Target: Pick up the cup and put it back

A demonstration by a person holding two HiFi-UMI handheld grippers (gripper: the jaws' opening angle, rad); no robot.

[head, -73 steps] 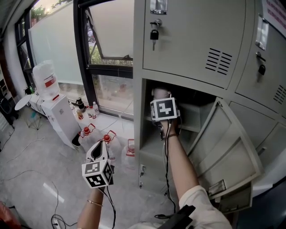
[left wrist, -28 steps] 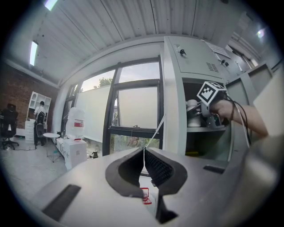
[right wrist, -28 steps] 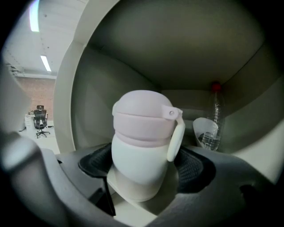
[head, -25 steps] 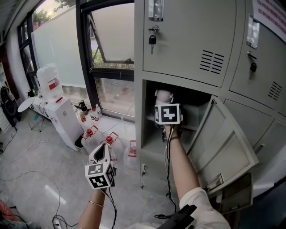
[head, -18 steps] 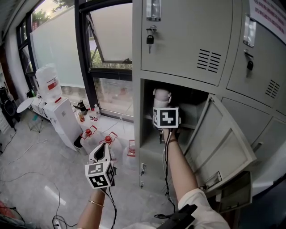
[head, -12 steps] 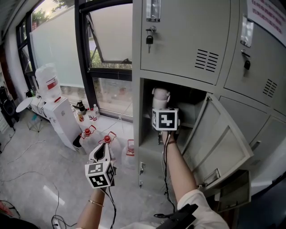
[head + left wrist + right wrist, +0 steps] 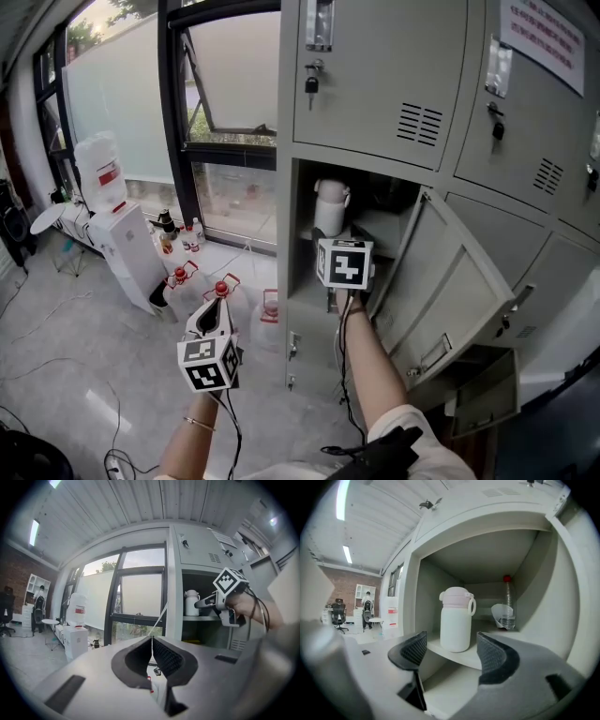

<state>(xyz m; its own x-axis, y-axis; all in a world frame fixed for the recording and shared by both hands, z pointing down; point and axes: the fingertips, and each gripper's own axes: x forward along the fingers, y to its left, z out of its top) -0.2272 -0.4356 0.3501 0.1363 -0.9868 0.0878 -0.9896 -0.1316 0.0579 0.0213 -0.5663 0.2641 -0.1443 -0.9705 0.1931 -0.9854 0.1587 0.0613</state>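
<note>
The cup (image 7: 330, 208) is a white flask with a pale pink lid and a loop handle. It stands upright near the front edge of the shelf (image 7: 465, 658) in the open locker, and shows in the right gripper view (image 7: 456, 619) and the left gripper view (image 7: 191, 603). My right gripper (image 7: 336, 242) is held just outside the compartment, pointing at the cup. Its jaws (image 7: 451, 644) are open, have just been closing a little, and hold nothing; the cup is beyond them, untouched. My left gripper (image 7: 217, 304) hangs lower left, away from the locker, pads pressed together (image 7: 152, 641) and empty.
The locker door (image 7: 450, 291) swings open to the right of my right arm. A clear plastic bottle (image 7: 506, 605) and a white object stand at the back of the compartment. Large water bottles (image 7: 270, 319) and a water dispenser (image 7: 112, 225) stand on the floor at left.
My right gripper has drawn back out of the locker, away from the cup, which stays upright on the shelf. The left gripper has barely shifted.
</note>
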